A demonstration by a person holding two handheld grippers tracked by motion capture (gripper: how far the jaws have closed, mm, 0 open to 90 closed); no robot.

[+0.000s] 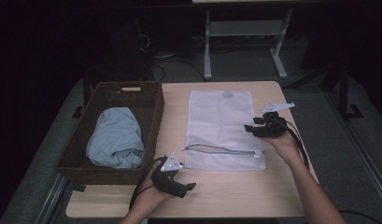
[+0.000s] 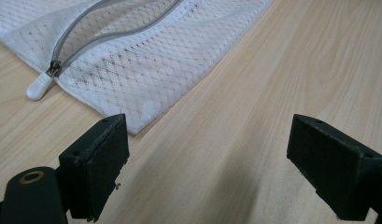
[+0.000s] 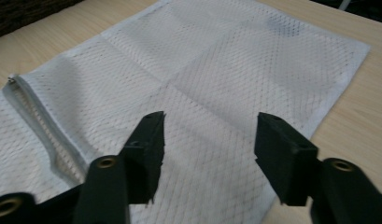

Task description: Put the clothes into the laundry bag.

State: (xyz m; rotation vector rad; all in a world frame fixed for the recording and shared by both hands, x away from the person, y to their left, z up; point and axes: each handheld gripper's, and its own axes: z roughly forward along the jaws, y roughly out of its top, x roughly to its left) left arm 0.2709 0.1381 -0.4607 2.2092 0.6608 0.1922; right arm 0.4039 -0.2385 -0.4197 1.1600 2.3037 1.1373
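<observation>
- One mesh bag (image 1: 224,128), white, lying flat on the surface (image 1: 226,196), right of the basket, between the two grippers.
- One grey zipper (image 1: 223,150) running along the bag's near edge, partly undone; one white pull tab (image 2: 39,87) at its end in the left gripper view.
- One brown wicker basket (image 1: 153,126) on the left part of the surface, just beside the bag, apart from it.
- One pale blue cloth (image 1: 116,137) bunched inside the basket.
- Two grippers, one per hand.
- Left gripper (image 1: 192,186) low over the surface near the front edge, just short of the bag's near left corner; jaws wide apart, nothing between them but bare wood in the left gripper view (image 2: 207,154).
- Right gripper (image 1: 249,126) at the bag's right edge, pointing left across it; jaws partly apart, not pressing on anything, mesh lying below the gap in the right gripper view (image 3: 209,144).
- One grey three-cornered plate on top of each gripper, two in all.
- Two forearms entering from the bottom of the high view.
- One white-legged frame (image 1: 244,46) on the floor beyond the surface, in dim light.
</observation>
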